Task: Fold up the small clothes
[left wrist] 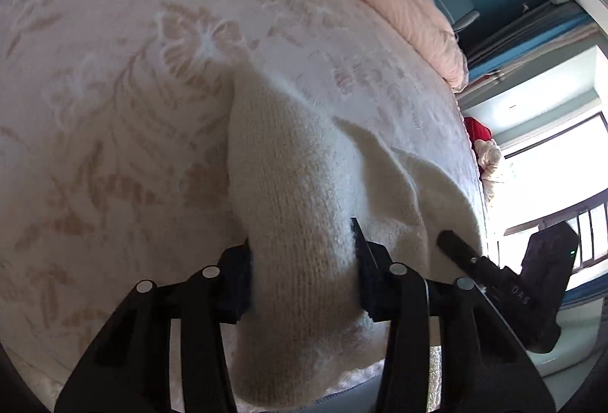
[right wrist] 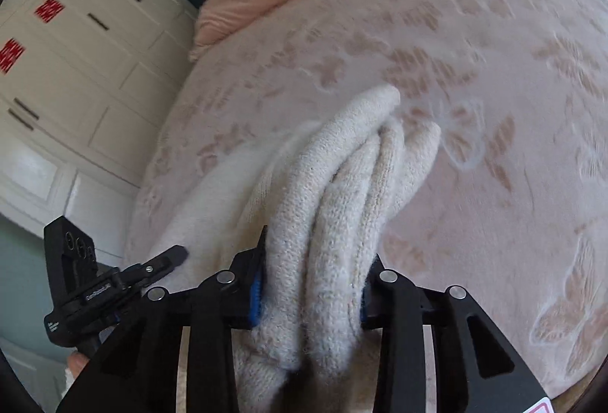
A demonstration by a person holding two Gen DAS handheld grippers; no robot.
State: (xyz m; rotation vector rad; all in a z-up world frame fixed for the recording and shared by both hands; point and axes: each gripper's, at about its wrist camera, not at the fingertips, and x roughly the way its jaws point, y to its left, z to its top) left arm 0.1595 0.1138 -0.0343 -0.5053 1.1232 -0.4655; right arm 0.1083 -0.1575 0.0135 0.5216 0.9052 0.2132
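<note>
my left gripper [left wrist: 304, 272] is clamped on the cream knit garment [left wrist: 288, 192]; my right gripper [right wrist: 315, 283] pinches several bunched layers of it. the garment hangs just over the floral bedspread [left wrist: 114, 70] (contact unclear). judged: mid-fold, carrying step. next: lower both ends evenly and lay it flat.
</note>
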